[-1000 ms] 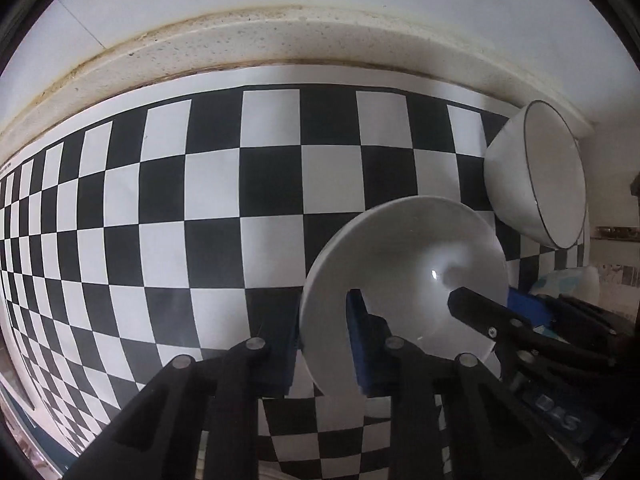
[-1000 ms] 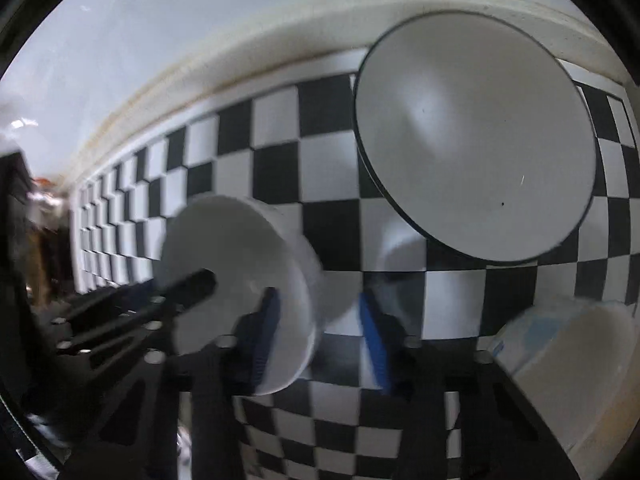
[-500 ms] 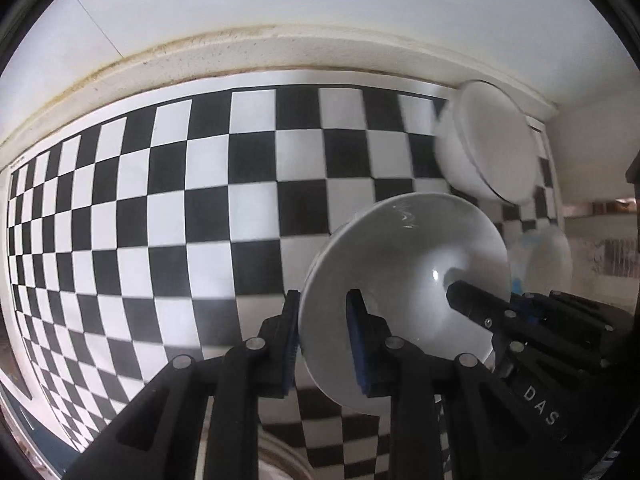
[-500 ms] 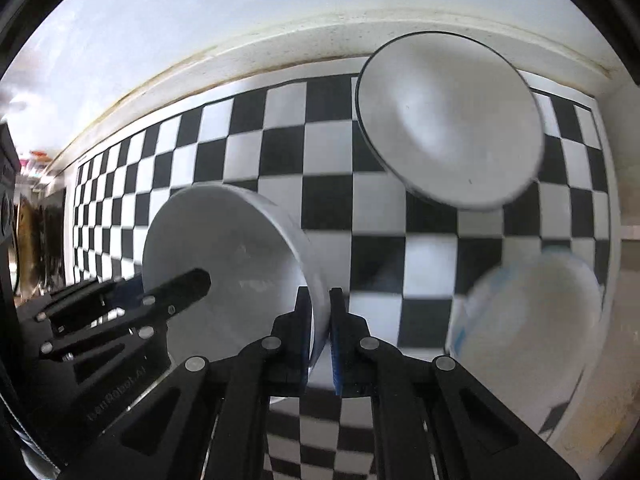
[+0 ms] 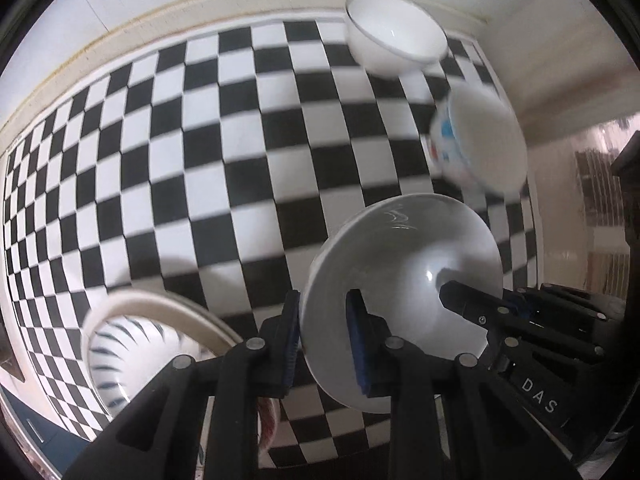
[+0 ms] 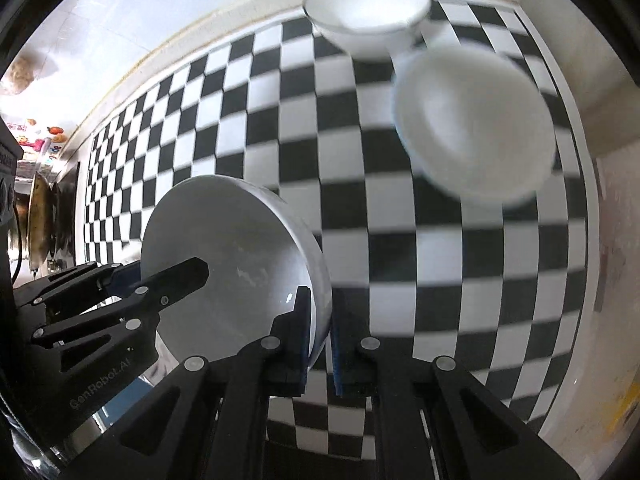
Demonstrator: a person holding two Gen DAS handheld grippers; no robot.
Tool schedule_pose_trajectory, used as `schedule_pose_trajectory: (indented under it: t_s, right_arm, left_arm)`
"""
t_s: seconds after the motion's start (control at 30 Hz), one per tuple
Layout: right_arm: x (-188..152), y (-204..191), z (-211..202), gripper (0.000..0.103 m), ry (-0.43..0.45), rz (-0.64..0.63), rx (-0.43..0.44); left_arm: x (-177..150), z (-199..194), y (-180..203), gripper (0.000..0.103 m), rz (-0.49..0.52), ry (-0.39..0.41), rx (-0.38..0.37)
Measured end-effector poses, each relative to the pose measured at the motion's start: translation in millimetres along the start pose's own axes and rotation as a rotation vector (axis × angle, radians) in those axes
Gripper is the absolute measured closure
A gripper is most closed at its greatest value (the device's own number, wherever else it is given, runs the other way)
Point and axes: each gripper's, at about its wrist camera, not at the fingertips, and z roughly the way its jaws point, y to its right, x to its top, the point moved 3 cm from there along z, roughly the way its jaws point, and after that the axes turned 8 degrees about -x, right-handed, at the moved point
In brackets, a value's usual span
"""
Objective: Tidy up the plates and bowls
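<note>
I hold one plain white bowl [image 5: 404,280] [image 6: 232,256] between both grippers, tilted over the checkered mat [image 5: 200,140]. My left gripper [image 5: 323,304] is shut on the bowl's left rim, one blue pad inside and one outside. In the left wrist view my right gripper [image 5: 480,296] clamps the opposite rim. From the right wrist view, the right gripper [image 6: 322,300] is shut on the rim's right edge and the left gripper [image 6: 160,270] reaches in from the left.
A white bowl with a dark rim [image 5: 394,36] [image 6: 366,12] stands at the mat's far edge. A bowl with blue and red marks [image 5: 480,144] [image 6: 476,128] sits beside it. A blue-striped bowl [image 5: 136,332] lies at the lower left. A pale wall borders the mat.
The right gripper's jaws closed onto the bowl's rim. Both grippers then carried the bowl along the mat; the far bowls drifted away and the striped bowl came into view.
</note>
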Motion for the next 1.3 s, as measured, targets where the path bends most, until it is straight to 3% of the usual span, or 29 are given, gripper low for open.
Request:
schedule_pose_trajectory:
  t_s: [0.3, 0.77, 0.87, 1.1, 1.3]
  right_arm:
    - [-48.0, 18.9, 33.1, 0.093, -0.059, 0.031, 0.013]
    - [-56.7, 3.3, 65.6, 0.093, -0.102, 0.006, -0.024]
    - [-55.8, -5.2, 71.2, 0.093, -0.105, 0.009, -0.022]
    - [-50.2, -0.2, 72.2, 0.093, -0.130, 0.014, 0.001]
    - [-51.9, 6.1, 60.9, 0.093, -0.138, 0.013, 0.022]
  left_arm:
    - [-26.7, 38.5, 6.7, 0.083, 0.013, -0.069, 0.023]
    - [-26.3, 77.9, 20.4, 0.083, 0.015, -0.126, 0.045]
    - [-13.5, 88.2, 30.3, 0.083, 0.020, -0.128, 0.050]
    - [-15.0, 92.1, 25.4, 0.082, -0.010, -0.158, 0.025]
    - [-20.1, 65.5, 25.8, 0.082, 0.004, -0.112, 0.040]
